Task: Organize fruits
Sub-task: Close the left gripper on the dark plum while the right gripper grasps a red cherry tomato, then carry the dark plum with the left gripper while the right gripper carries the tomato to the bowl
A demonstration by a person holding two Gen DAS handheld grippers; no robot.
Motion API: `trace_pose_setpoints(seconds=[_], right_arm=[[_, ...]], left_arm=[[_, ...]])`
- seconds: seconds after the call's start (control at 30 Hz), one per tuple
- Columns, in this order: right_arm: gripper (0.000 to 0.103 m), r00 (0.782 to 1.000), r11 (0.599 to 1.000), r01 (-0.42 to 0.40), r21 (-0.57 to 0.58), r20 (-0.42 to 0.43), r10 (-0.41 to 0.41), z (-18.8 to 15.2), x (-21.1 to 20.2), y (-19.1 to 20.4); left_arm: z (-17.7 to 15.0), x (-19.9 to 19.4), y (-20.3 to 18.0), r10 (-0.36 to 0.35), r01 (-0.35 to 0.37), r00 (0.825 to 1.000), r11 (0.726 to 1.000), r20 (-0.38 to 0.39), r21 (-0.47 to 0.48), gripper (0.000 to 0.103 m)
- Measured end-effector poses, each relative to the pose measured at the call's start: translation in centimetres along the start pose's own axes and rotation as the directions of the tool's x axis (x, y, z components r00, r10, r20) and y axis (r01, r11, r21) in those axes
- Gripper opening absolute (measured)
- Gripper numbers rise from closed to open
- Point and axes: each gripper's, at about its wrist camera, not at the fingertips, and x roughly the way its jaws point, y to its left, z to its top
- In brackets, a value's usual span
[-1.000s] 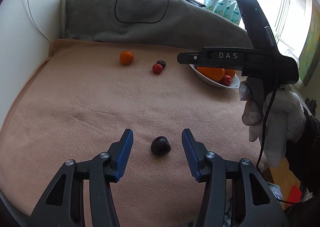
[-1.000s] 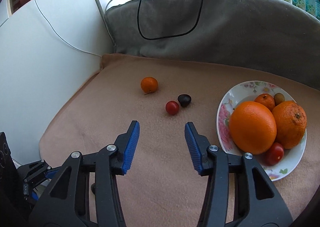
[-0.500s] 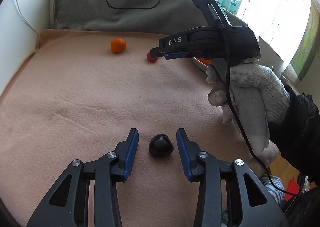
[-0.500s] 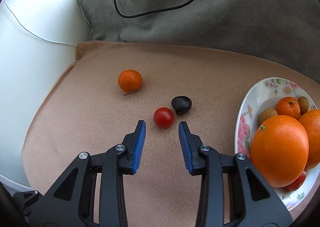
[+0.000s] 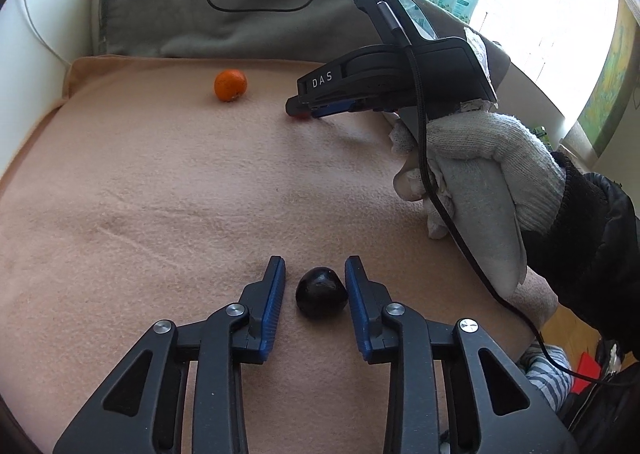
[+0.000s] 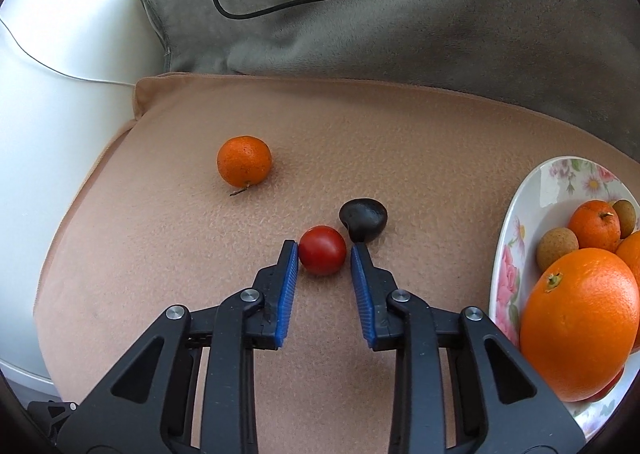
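Left tool: fingers apart, low over the blanket, one on each side of the near dark fruit; a small gap shows on the left, the right finger looks just beside it; whether it touches I cannot tell
Near dark fruit: glossy, almost black; lying on the blanket between the left tool's blue pads
Blanket: peach-coloured, covering the worktop; all loose fruit lies on it
Right tool: fingers apart, straddling the tomato with a narrow gap on either side; held in a white knit glove
Tomato: small, red; on the blanket between the right tool's fingertips
Far dark fruit: just beyond the tomato, to its right; the right finger's tip lies just at its near edge
Tangerine: alone on the blanket, farther back and to the left, well apart from the tomato
Plate: flowered, at the right edge; holds a big orange, a small tangerine and small brown fruits
Grey cushion: behind the blanket; a black cable loops over it
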Motion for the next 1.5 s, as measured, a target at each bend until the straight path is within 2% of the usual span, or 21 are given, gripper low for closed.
trace_pose_setpoints(seconds=[0.13,0.23,0.4,0.67,1.0,1.2,1.5], right_arm=[[0.026,1.000,1.000,0.009,-0.010,0.000,-0.009,0.1,0.2,0.2],[0.025,1.000,1.000,0.015,-0.020,0.003,-0.015,0.0,0.0,0.3],[0.025,1.000,1.000,0.005,-0.018,0.014,-0.005,-0.2,-0.4,0.2],[0.025,0.998,0.999,-0.033,-0.022,0.050,0.034,-0.9,-3.1,-0.1],[0.025,0.991,0.998,-0.070,0.002,0.114,0.069,-2.7,-8.3,-2.0],[0.025,0.986,0.998,-0.061,0.026,0.154,0.056,-4.1,-11.7,-4.1],[0.025,0.982,0.997,-0.001,0.071,0.188,-0.012,-6.1,-15.4,-7.9]], left_arm=[[-0.1,0.0,-0.1,-0.009,0.009,1.000,1.000,0.001,0.003,0.023],[-0.3,-0.1,-0.2,-0.002,0.002,1.000,1.000,0.004,0.012,0.023],[-0.2,-0.2,0.4,-0.023,0.024,1.000,0.999,0.006,-0.024,0.023],[0.3,-0.2,0.9,-0.021,0.022,1.000,0.999,0.012,-0.049,0.023],[1.5,-1.0,1.3,-0.029,0.032,0.999,0.997,0.040,-0.069,0.023],[3.2,-0.6,0.8,-0.041,0.044,0.997,0.997,0.058,-0.058,0.023],[6.1,0.5,-0.7,-0.074,0.075,0.994,0.997,0.082,-0.017,0.022]])
